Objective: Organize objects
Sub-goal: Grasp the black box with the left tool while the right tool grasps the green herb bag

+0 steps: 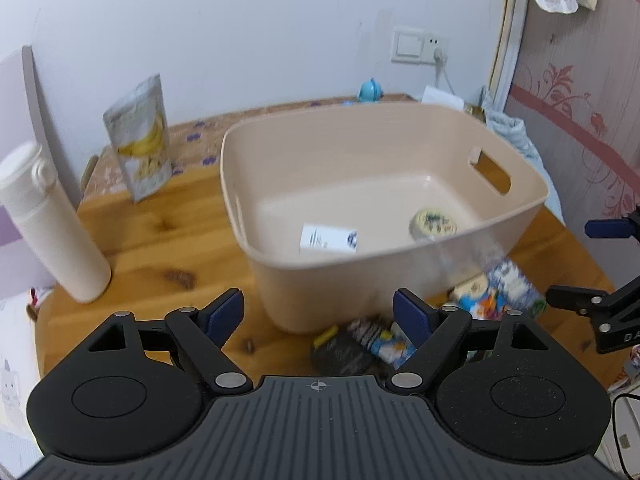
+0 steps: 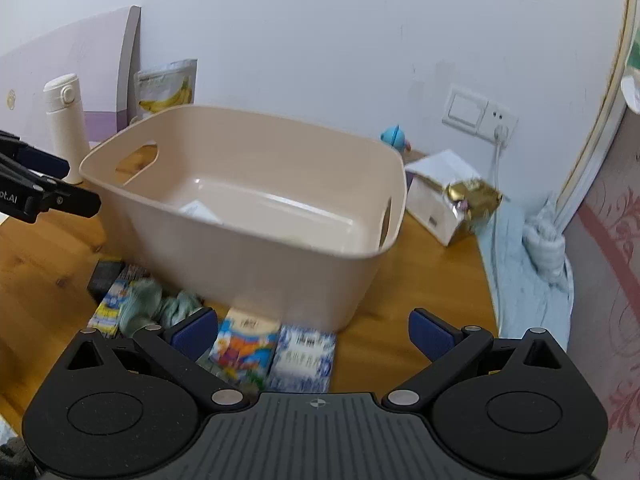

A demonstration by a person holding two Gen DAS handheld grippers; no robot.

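A beige plastic bin [image 1: 280, 148] stands on the wooden table. On its floor lies a small white box [image 1: 328, 239]. A blurred clear jar with a pale yellow lid [image 1: 434, 222] shows at the near right rim. I cannot tell if it rests inside. My left gripper [image 1: 318, 304] is open and empty just before the bin's near wall. Below it lie a dark packet [image 1: 344, 352] and colourful packets [image 1: 496, 292]. My right gripper [image 2: 312, 322] is open wide and empty above a colourful carton [image 2: 244, 348] and a blue-white packet [image 2: 304, 360].
A white flask [image 1: 48, 224] and a banana pouch [image 1: 140, 136] stand left of the bin. A white box [image 2: 436, 188] with a gold packet [image 2: 472, 196] lies to its right. A blue toy [image 1: 370, 90] sits by the wall. Pale cloth [image 2: 528, 272] borders the table's right edge.
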